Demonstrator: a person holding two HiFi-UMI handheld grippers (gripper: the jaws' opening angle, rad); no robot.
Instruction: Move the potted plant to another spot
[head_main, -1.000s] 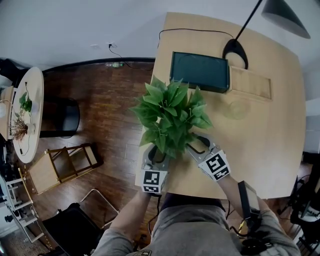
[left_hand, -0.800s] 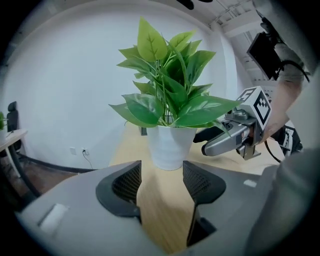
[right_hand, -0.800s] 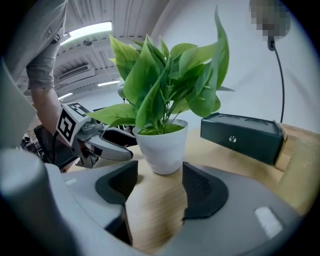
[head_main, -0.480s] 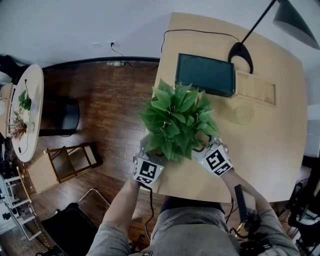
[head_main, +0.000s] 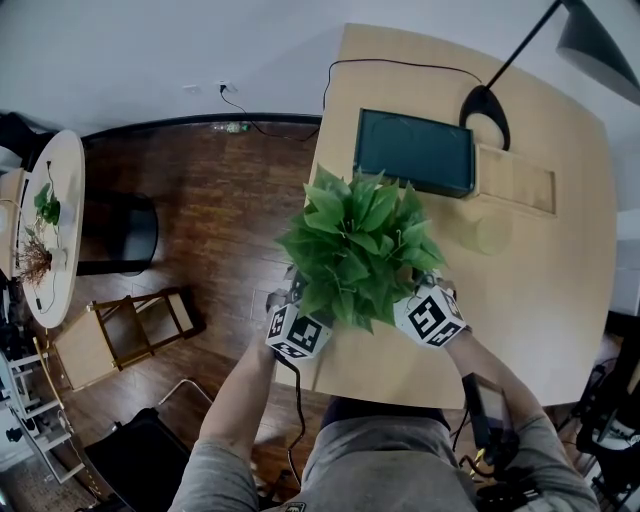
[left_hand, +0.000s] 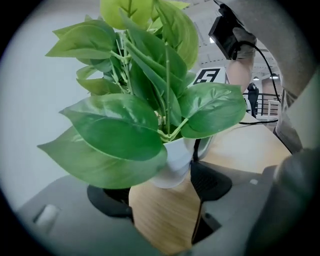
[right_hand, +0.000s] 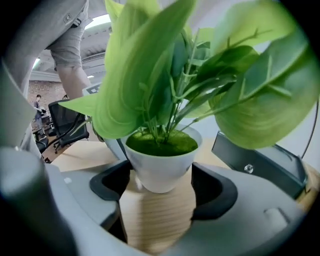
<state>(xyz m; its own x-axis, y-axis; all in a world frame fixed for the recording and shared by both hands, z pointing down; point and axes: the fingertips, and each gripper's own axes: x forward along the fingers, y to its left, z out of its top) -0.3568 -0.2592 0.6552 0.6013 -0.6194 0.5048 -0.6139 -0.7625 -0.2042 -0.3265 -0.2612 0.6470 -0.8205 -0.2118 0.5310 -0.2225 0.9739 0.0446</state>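
The potted plant (head_main: 360, 250), broad green leaves in a white pot (right_hand: 161, 170), stands on the wooden table (head_main: 540, 300) near its front left corner. My left gripper (left_hand: 160, 192) comes at the pot (left_hand: 175, 160) from the left, its jaws opening, with the pot base just ahead of its black pads (left_hand: 210, 180). My right gripper (right_hand: 162, 187) comes from the right, jaws opening too. The pot sits between its pads (right_hand: 212, 192) and rests on the table by itself. In the head view leaves hide both grippers' fingertips; only the marker cubes (head_main: 297, 333) (head_main: 430, 318) show.
Behind the plant lies a dark flat box (head_main: 415, 152), with a thin wooden board (head_main: 515, 178) to its right and a black lamp base (head_main: 485, 103) with its cable. The table's left edge is close to the pot. Below on the floor stand a wooden stool (head_main: 125, 330) and a round side table (head_main: 50, 220).
Both grippers' jaws have spread off the pot and both hands have rolled and drawn slightly back towards me. The plant stays standing on the table.
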